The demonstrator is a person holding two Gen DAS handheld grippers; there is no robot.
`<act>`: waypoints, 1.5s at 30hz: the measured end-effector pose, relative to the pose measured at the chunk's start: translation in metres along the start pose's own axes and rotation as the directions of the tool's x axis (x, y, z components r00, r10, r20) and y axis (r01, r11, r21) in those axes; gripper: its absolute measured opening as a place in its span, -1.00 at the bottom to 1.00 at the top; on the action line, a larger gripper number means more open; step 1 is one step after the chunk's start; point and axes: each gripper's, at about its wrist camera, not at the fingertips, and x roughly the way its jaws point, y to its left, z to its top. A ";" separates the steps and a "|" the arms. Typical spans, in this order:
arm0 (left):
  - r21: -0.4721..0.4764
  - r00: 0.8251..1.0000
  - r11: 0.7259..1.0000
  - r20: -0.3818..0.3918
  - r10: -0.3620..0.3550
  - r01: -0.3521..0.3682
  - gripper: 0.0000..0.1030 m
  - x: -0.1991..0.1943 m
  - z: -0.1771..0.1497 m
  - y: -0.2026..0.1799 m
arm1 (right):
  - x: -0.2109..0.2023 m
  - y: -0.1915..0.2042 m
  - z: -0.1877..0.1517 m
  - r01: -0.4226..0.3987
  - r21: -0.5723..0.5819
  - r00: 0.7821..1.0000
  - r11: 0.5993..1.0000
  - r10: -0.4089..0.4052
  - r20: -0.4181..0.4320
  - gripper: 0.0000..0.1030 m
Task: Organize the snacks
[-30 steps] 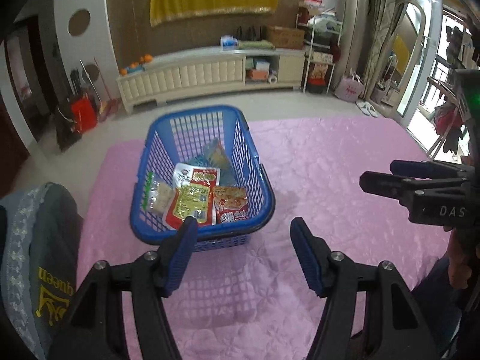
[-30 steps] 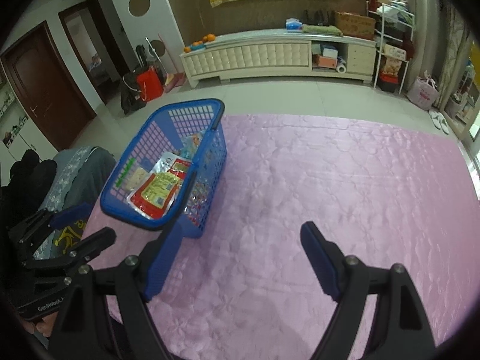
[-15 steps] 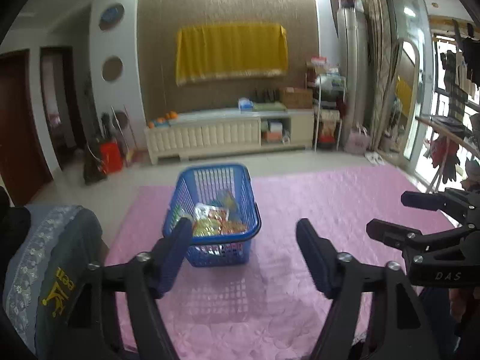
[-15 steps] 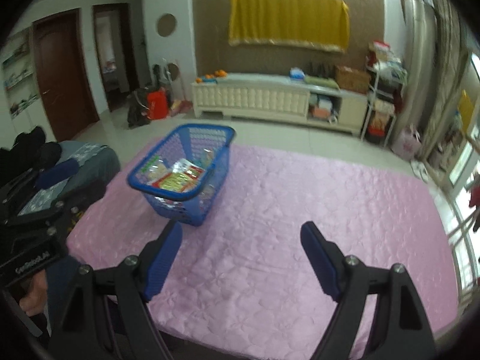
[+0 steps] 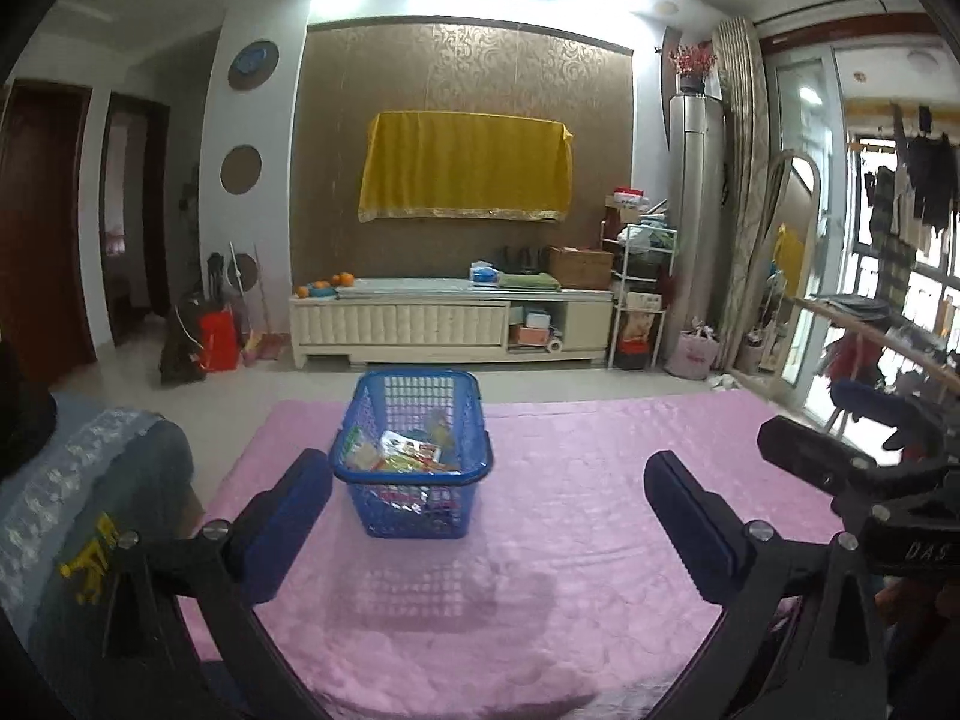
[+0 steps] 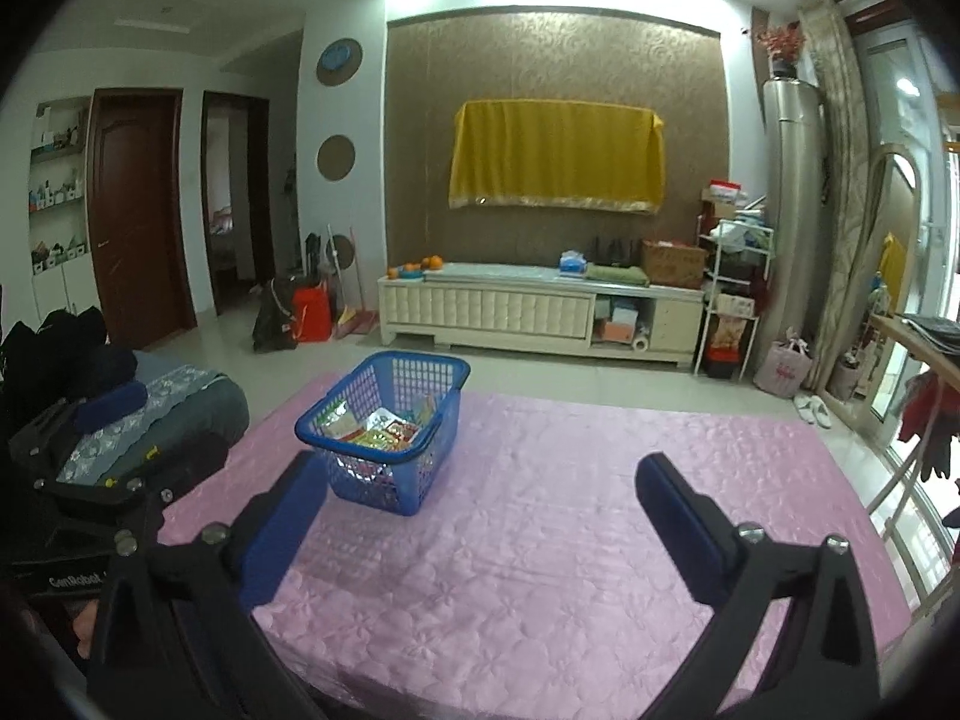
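A blue plastic basket [image 5: 414,468] stands on the pink quilted tabletop [image 5: 570,540], left of centre; it also shows in the right wrist view [image 6: 384,426]. Several snack packets [image 5: 408,456] lie inside it, also seen in the right wrist view [image 6: 378,429]. My left gripper [image 5: 489,516] is open and empty, held back near the table's front edge, well short of the basket. My right gripper [image 6: 474,516] is open and empty, to the right of the basket and back from it. The right gripper shows at the right edge of the left wrist view [image 5: 858,468].
A grey padded chair back [image 5: 78,510] stands at the table's left side. Beyond the far table edge are bare floor and a cream TV cabinet [image 6: 540,312]. A clothes rack [image 5: 888,336] stands to the right.
Both grippers have pulled back and tilted up from the basket. The basket now looks smaller and farther away, and more of the room shows. Both stay open and empty.
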 end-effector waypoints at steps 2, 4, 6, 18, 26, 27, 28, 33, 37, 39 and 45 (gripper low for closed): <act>0.009 1.000 1.000 -0.007 0.005 -0.005 1.00 0.001 -0.003 -0.002 | -0.005 0.002 -0.003 0.001 0.007 1.000 1.000 -0.001 0.007 1.00; 0.021 1.000 1.000 -0.012 0.000 0.000 1.00 -0.001 -0.007 -0.006 | -0.008 0.004 -0.008 0.007 0.011 1.000 1.000 -0.007 0.001 1.00; 0.020 1.000 1.000 -0.015 0.000 0.001 1.00 -0.001 -0.011 -0.008 | -0.009 0.004 -0.011 0.025 0.006 1.000 1.000 -0.025 -0.001 1.00; 0.000 0.998 0.999 -0.042 -0.039 0.039 1.00 -0.003 -0.019 -0.011 | -0.004 -0.004 -0.024 0.061 0.029 0.997 0.998 -0.059 -0.055 1.00; -0.007 0.997 0.999 -0.058 -0.047 0.046 1.00 -0.001 -0.022 -0.009 | -0.006 -0.004 -0.029 0.046 0.040 0.997 0.998 -0.044 -0.065 1.00; -0.006 0.997 0.999 -0.058 -0.047 0.047 1.00 -0.001 -0.022 -0.009 | -0.006 -0.004 -0.029 0.047 0.041 0.997 0.998 -0.044 -0.067 1.00; -0.006 0.997 0.999 -0.060 -0.049 0.049 1.00 -0.001 -0.022 -0.010 | -0.006 -0.004 -0.030 0.048 0.042 0.997 0.998 -0.045 -0.067 1.00; -0.008 0.997 0.999 -0.061 -0.050 0.050 1.00 -0.002 -0.021 -0.011 | -0.008 -0.005 -0.030 0.046 0.046 0.997 0.998 -0.043 -0.067 1.00; -0.023 0.997 0.998 -0.065 -0.052 0.050 1.00 -0.002 -0.022 -0.009 | -0.008 -0.005 -0.030 0.043 0.049 0.997 0.998 -0.040 -0.066 1.00; -0.022 0.997 0.999 -0.065 -0.046 0.045 1.00 -0.003 -0.022 -0.009 | -0.008 -0.004 -0.030 0.040 0.047 0.997 0.998 -0.037 -0.066 1.00; -0.017 0.997 0.999 -0.063 -0.039 0.038 1.00 -0.005 -0.022 -0.009 | -0.008 -0.002 -0.030 0.030 0.050 0.997 0.998 -0.027 -0.072 1.00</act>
